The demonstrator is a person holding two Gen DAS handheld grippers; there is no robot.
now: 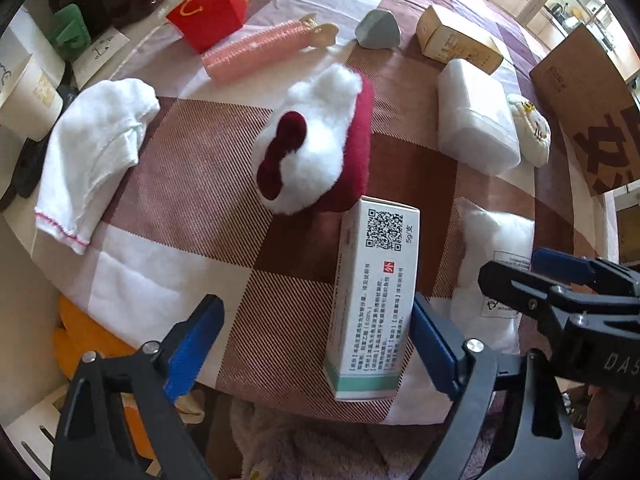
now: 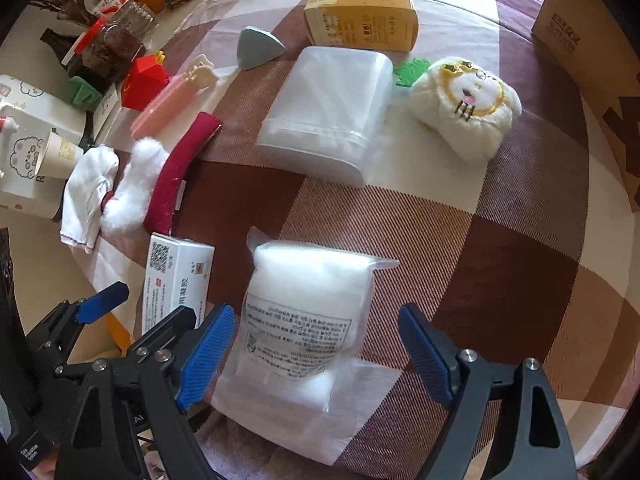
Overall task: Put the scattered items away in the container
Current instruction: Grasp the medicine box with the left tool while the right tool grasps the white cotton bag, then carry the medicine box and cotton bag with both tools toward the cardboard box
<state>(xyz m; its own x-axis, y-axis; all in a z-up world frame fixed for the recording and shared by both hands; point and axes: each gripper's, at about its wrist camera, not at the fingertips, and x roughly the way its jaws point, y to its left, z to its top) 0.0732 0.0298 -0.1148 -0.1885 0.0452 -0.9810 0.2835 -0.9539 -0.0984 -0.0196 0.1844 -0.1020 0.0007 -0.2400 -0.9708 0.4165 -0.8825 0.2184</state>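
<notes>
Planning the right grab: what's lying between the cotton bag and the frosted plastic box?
Nothing: the right wrist view shows only bare checked cloth between the cotton bag and the frosted plastic box.

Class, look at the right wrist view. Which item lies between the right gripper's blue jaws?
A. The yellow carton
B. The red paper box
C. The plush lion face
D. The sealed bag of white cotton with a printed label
D: the bag of white cotton lies between the right gripper jaws, which stand apart on either side of it without pressing it.
</notes>
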